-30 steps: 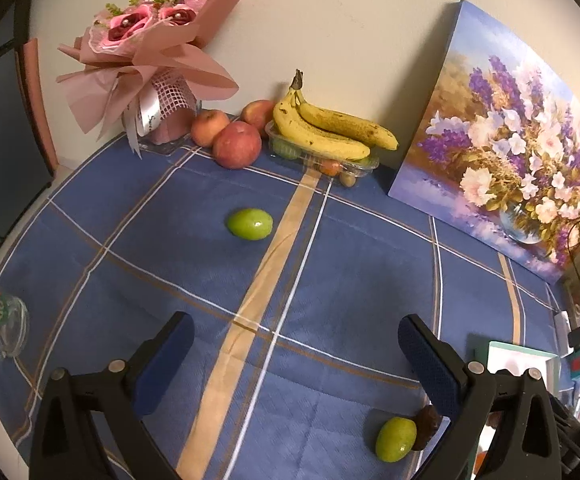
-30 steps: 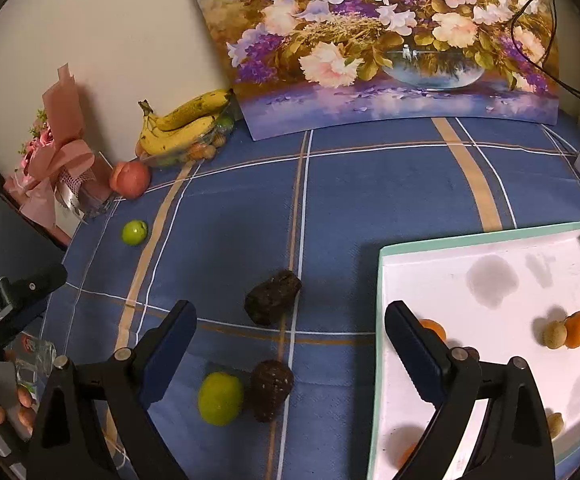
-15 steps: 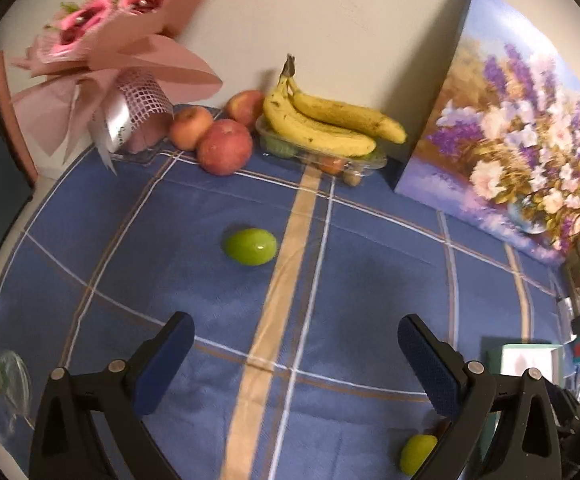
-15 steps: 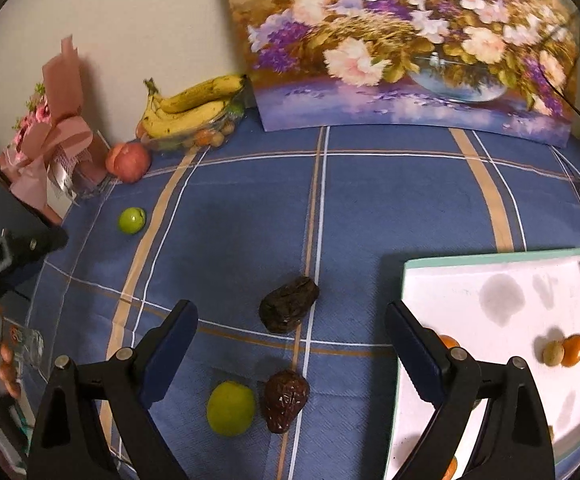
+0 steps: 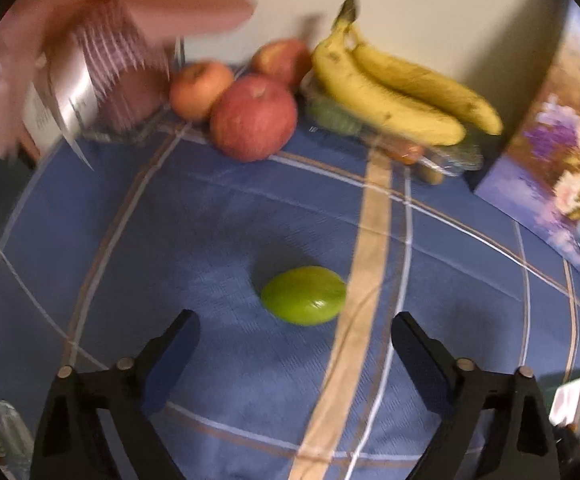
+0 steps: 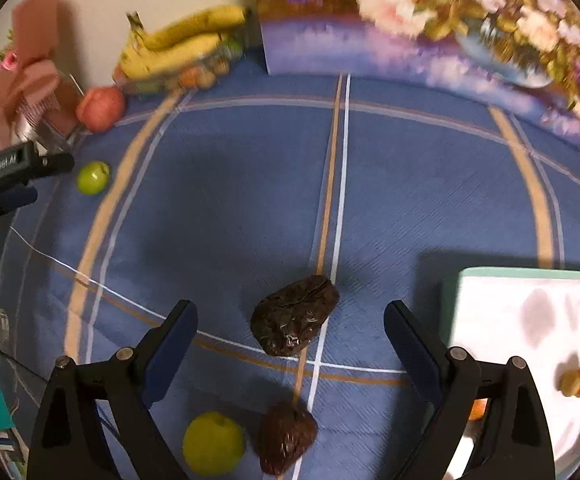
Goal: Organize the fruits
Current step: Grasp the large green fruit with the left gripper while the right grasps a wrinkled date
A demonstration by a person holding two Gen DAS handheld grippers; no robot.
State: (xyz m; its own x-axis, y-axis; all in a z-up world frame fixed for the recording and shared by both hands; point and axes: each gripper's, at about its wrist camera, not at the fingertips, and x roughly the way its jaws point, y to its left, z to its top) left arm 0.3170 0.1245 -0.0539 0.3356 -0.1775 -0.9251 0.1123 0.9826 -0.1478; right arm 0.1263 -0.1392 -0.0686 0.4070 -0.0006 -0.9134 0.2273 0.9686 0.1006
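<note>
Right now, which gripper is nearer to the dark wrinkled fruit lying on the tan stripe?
The right gripper: its open jaws frame the dark wrinkled fruit. The left gripper is far away, by the small green fruit.

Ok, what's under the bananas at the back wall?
The yellow bananas lie on a clear plastic punnet. Through it, green fruit and small orange pieces show. What sits directly beneath the bananas is covered and too blurred to identify.
</note>
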